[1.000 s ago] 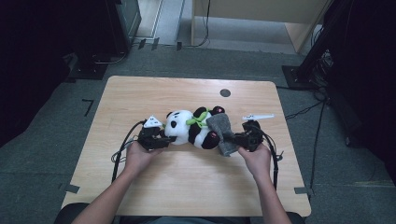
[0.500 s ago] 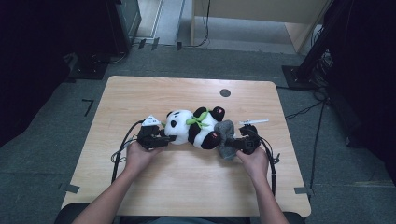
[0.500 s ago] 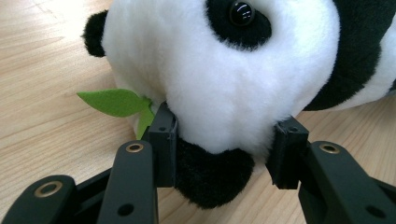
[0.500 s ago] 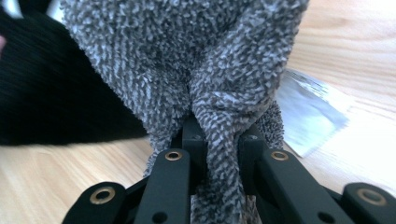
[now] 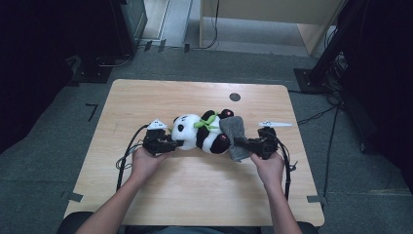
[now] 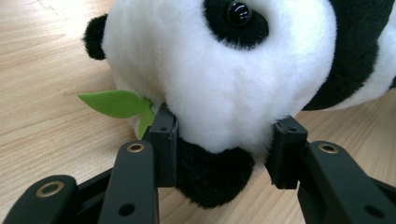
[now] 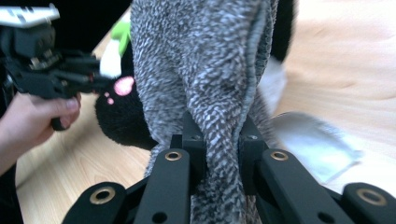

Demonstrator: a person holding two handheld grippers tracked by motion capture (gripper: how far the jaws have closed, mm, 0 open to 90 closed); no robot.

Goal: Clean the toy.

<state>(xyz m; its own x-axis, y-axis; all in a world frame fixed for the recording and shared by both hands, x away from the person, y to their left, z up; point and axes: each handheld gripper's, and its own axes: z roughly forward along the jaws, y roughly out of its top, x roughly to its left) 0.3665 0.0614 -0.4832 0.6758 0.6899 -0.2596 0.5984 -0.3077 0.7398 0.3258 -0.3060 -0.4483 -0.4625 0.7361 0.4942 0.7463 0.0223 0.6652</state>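
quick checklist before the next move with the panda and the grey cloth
1. Left gripper has the panda: ok, its jaws press on the white head from both sides, in the left gripper view.
2. Right gripper has the grey cloth: ok, a fold is pinched between the shut jaws.
3. Cloth meets the toy: ok, in the high view it lies against the panda's lower end.
4. Panda supported: ok, it lies on the table.
5. Green leaf free of the jaws: ok, it sticks out beside the left jaw.
6. Whether the cloth is caught under the panda: cannot tell.
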